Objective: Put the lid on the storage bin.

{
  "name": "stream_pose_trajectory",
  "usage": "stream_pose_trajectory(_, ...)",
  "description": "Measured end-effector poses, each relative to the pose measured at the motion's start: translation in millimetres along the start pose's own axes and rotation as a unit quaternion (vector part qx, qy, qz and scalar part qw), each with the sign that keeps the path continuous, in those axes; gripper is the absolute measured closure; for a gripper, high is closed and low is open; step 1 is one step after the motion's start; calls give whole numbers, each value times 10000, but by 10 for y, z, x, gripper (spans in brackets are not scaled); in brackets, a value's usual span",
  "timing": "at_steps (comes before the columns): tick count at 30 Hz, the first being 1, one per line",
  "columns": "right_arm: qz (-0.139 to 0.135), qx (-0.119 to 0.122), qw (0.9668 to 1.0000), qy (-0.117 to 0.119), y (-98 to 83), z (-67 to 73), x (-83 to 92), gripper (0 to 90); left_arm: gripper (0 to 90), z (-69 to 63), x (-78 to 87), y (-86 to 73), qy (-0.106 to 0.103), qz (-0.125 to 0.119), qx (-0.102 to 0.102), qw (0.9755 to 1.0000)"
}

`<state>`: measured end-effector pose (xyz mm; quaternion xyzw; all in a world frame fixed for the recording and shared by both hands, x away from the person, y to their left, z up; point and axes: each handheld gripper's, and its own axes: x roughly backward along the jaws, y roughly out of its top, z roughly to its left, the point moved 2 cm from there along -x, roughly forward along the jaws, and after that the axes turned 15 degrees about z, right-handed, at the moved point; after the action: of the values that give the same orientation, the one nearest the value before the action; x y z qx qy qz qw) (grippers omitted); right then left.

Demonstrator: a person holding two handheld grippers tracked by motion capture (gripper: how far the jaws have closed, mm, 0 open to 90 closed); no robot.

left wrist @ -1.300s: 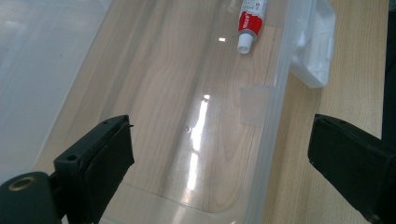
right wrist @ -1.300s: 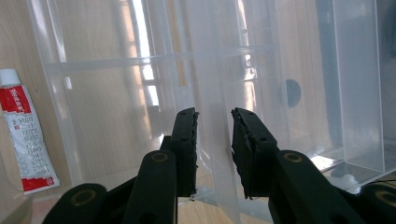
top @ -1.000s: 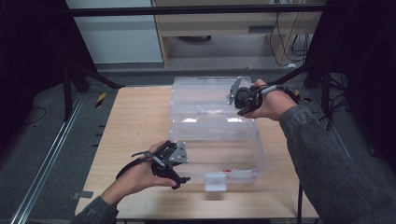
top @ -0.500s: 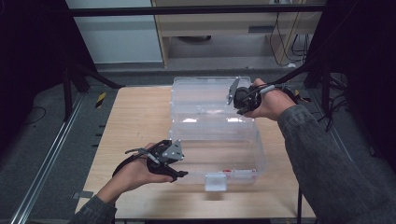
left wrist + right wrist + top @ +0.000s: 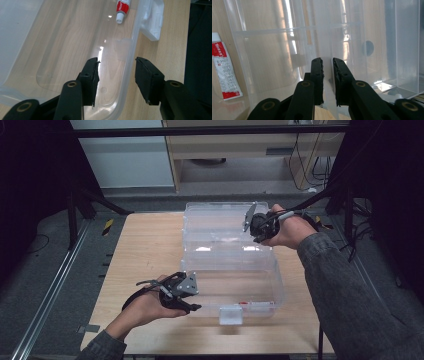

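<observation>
Box: a clear plastic storage box (image 5: 235,275) lies open on the wooden table (image 5: 145,250), its lid (image 5: 220,222) folded back at the far side, its white latch (image 5: 230,315) at the near edge.
Tube: a red-and-white tube (image 5: 121,8) lies on the box's floor near the latch side; the right gripper view shows it (image 5: 223,72) through the clear wall.
Left tool: the left tool (image 5: 192,296) sits at the box's near-left corner. In the left gripper view (image 5: 117,80) its jaws straddle the box's rim, one inside, one outside. The jaws have just been closing and now stand at a middling gap, with daylight between each pad and the plastic; no grip yet.
Right tool: the right tool (image 5: 248,220) is at the far right of the box, by the lid. In the right gripper view (image 5: 327,75) its jaws stand narrow, pinched on a thin clear plastic wall that runs up between the pads.
Hands: the left hand (image 5: 145,307) and right hand (image 5: 287,227) each carry one tool.
</observation>
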<state>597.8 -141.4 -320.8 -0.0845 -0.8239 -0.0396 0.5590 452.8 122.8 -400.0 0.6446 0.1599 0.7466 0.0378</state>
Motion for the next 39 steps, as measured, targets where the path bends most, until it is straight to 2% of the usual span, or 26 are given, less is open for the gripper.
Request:
stream_pose_trajectory(11,25,-11,10000,-25,-2,7,1,793,586,-47,-202,10,-288,260,-124,9992)
stream_pose_trajectory(15,19,-18,10000,-26,-2,5,-1,791,669,-42,-256,13,-365,318,-124,9987)
stream_pose_trajectory(18,17,-16,10000,-22,2,4,-2,791,695,-28,-290,26,-409,345,-105,9985)
stream_pose_trajectory(22,14,-18,10000,-24,-1,5,-2,790,795,-3,-305,45,-440,402,-63,9982)
stream_pose_trajectory(24,13,-8,10000,-23,-3,3,-2,790,802,3,-308,47,-472,410,-53,9980)
stream_pose_trajectory(36,14,40,10000,-35,14,13,3,801,812,-20,-299,67,-296,541,-90,9981)
stream_pose_trajectory(38,24,89,9999,-59,26,16,5,808,813,-31,-299,70,-242,551,-62,9982)
stream_pose_trajectory(39,44,81,10000,-39,35,21,11,811,813,-51,-299,71,-141,552,-54,9984)
